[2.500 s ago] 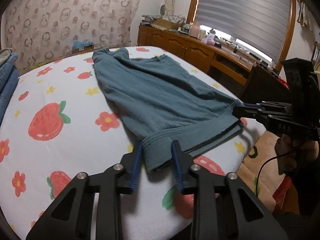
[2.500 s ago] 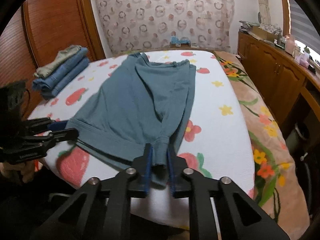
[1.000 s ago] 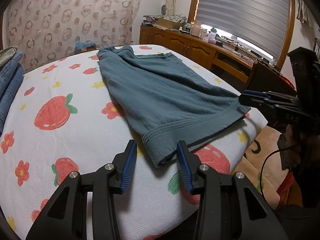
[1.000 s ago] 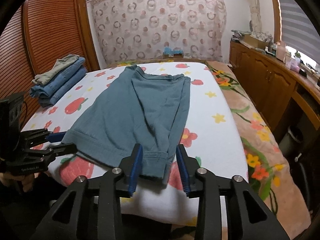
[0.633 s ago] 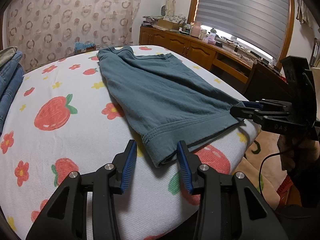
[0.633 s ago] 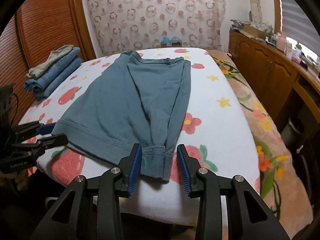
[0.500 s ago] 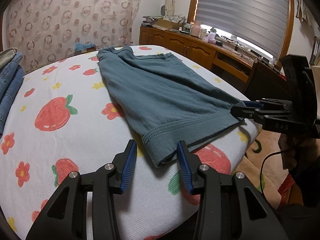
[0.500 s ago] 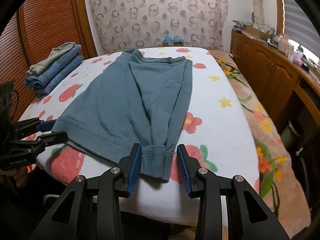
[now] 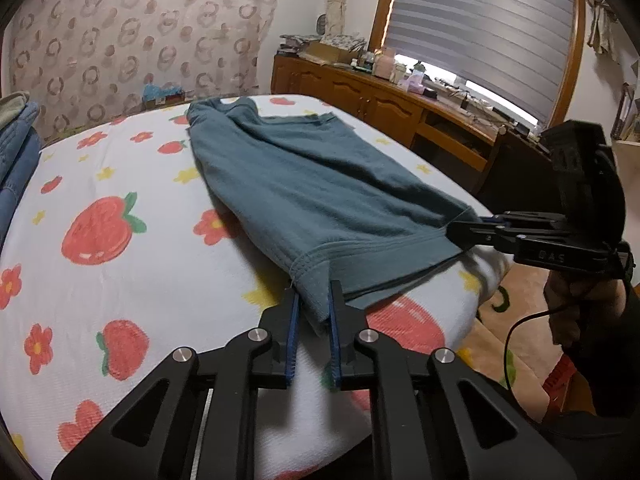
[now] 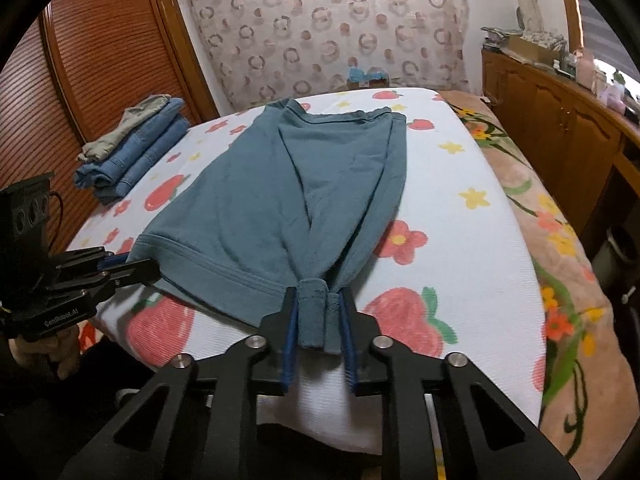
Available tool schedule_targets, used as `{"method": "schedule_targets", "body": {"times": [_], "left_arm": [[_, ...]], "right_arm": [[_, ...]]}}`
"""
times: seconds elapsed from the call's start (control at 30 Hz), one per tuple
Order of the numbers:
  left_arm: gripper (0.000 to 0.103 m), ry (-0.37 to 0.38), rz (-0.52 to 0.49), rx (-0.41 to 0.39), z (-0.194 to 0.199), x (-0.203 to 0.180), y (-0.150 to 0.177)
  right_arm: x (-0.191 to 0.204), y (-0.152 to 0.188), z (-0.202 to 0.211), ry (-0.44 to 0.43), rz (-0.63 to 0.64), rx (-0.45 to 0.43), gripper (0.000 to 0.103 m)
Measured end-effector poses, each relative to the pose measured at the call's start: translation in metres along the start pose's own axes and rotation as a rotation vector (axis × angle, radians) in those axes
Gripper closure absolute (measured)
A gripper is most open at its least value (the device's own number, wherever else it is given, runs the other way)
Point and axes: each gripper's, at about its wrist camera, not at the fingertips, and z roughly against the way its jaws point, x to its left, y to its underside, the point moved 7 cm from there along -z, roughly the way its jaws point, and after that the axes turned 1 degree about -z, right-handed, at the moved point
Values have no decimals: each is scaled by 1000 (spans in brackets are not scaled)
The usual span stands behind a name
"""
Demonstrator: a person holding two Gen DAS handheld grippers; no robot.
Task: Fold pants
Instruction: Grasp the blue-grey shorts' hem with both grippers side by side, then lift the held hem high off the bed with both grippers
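The left claw (image 9: 312, 308) is closing on one corner of the hem of the teal pants (image 9: 304, 184); the cloth is bunched between its blue pads (image 9: 294, 332) and appears pinched. The right claw (image 10: 318, 316) is closing on the opposite hem corner, where a folded cuff stands between its pads and is gripped. Each claw also shows in the other's view, at the far end of the same hem edge.

The pants lie flat on the bed (image 10: 460, 240), already doubled leg over leg, with the waistband at the far end and the hem at the near edge. The bed carries a white strawberry-print cover. A stack of folded jeans (image 10: 136, 152) sits well apart on the far left of the bed.

Judged step: both hem corners secured for a lengthwise fold toward the waistband.

Risks from here:
- Partial capture. The layers under each pad cannot be counted from these views; if only the upper layer is held, the lower leg will stay down and the fold will split.
- Uneven lift. If one claw rises or advances ahead of the other, the hem will skew and the fold line will run crooked.
- Cover pickup. The left pads sit low against the cover; pinching it would drag the bedding.
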Motion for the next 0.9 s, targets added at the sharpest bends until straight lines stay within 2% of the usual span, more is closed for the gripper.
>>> {"method": "schedule_targets", "body": {"times": [0.17, 0.33, 0.47, 0.77, 0.9], "left_arm": [[90, 13, -7, -65, 21, -3, -14], [92, 26, -23, -122, 48, -8, -32], [92, 4, -56, -187, 79, -11, -56], [92, -38, -93, -344, 143, -4, -115], [92, -67, -111, -386, 169, 2, -134]], "right_arm": [[5, -6, 9, -27, -9, -52, 91], [21, -23, 30, -47, 36, -110, 92], [34, -34, 45, -60, 67, -158, 92], [68, -88, 105, -90, 164, -331, 92], [84, -104, 123, -97, 205, -380, 92]]}}
